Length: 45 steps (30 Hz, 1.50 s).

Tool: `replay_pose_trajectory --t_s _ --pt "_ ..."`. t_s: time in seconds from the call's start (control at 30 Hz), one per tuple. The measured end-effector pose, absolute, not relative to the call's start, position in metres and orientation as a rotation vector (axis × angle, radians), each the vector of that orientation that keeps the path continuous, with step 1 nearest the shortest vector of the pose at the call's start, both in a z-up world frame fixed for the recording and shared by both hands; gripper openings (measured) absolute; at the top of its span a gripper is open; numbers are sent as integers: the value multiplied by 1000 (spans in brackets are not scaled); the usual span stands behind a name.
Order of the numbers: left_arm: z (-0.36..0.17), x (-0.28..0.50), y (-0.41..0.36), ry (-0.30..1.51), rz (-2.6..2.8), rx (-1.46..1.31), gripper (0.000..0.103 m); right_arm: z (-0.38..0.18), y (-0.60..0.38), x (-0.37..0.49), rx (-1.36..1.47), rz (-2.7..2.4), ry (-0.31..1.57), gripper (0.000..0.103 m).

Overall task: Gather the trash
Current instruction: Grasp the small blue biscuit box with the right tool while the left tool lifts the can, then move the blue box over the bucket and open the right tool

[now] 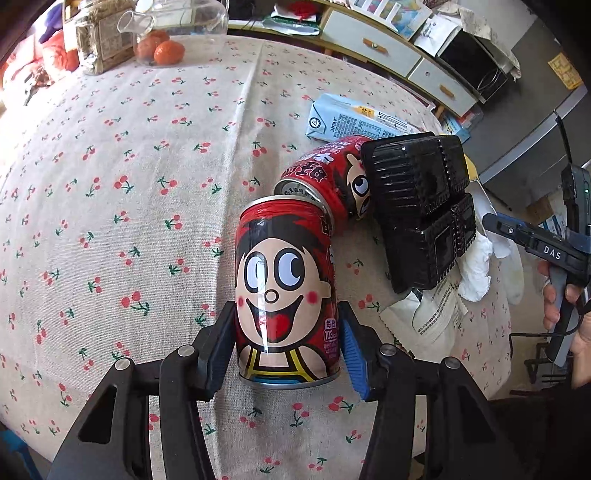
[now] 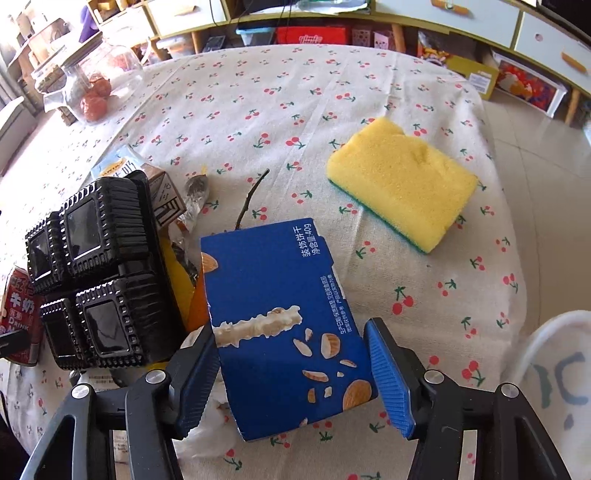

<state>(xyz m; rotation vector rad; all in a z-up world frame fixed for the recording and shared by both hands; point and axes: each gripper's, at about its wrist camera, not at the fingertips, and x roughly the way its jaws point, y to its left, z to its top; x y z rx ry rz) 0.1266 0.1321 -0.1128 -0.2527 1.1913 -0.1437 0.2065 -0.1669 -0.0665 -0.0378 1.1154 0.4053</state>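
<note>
Desk, cherry-print cloth, trash not yet cleared. Far left: glass jar with oranges, not trash by the look of it. Left gripper: fingers set either side of an upright red can, pads touching or almost touching its lower wall; whether the grip is firm cannot be told, and the can seems to stand on the cloth. Behind it, touching, a second can on its side. Beyond that, a pale blue carton, lying flat. Right of the cans: black tray, ribbed, tilted over wrappers and tissue. Right gripper: fingers around a flattened blue box; left pad on its edge, right pad just beside it, so closure looks incomplete. A twig behind the box. Far right: yellow sponge, apart from the rest. No bin or bag is identifiable. Judgement: early stage; two items being taken up, the remainder uncollected.
</note>
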Motion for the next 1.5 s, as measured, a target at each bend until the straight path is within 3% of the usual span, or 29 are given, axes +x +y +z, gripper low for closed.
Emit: replay_pose_trajectory --t_s 0.6,1.1,1.5 --pt "-54 95 115 1034 -196 -224 55 -14 -228 140 102 224 1043 66" --pt "-30 104 -13 1004 -425 -107 55 -15 -338 94 240 -9 1038 67" --pt "-44 117 -97 1021 -513 -39 55 -36 -382 116 258 -104 1057 67"
